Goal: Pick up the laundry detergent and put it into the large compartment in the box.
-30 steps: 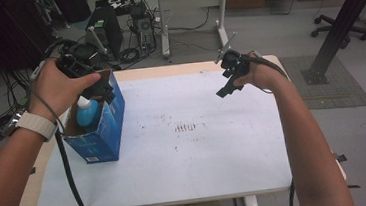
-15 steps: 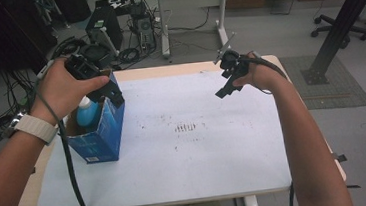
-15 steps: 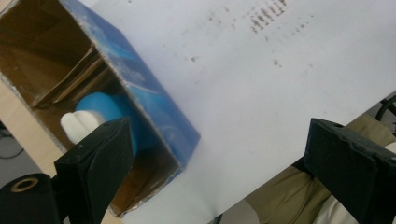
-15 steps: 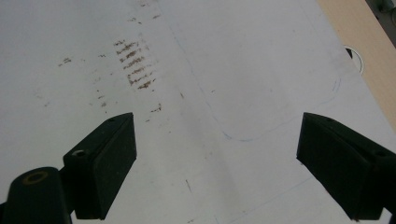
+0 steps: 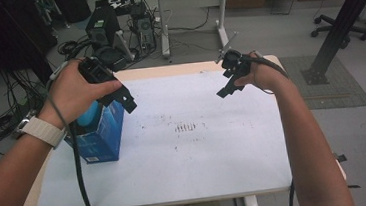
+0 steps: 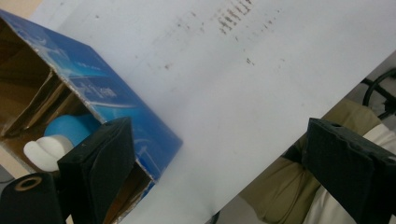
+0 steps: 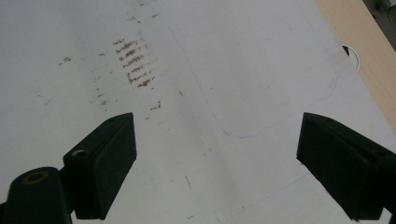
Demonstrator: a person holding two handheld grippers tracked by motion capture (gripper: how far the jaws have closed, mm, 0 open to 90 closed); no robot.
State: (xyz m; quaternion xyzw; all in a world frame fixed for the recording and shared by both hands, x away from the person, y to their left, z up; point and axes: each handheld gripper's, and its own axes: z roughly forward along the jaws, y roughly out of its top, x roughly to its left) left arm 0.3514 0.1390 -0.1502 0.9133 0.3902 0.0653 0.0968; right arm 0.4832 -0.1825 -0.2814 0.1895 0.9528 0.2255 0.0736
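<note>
Left tongs released, jaws spread wide, held just above the open top of the blue cardboard box, nothing gripped. Box stands upright at the left edge of the surface, which is covered by a white paper sheet with brown smudges near its middle. In the left gripper view the box is open, with a rounded blue object with a white part inside. Right tongs also released, jaws wide apart, held over the far right part of the sheet, well apart from the box, over bare paper.
</note>
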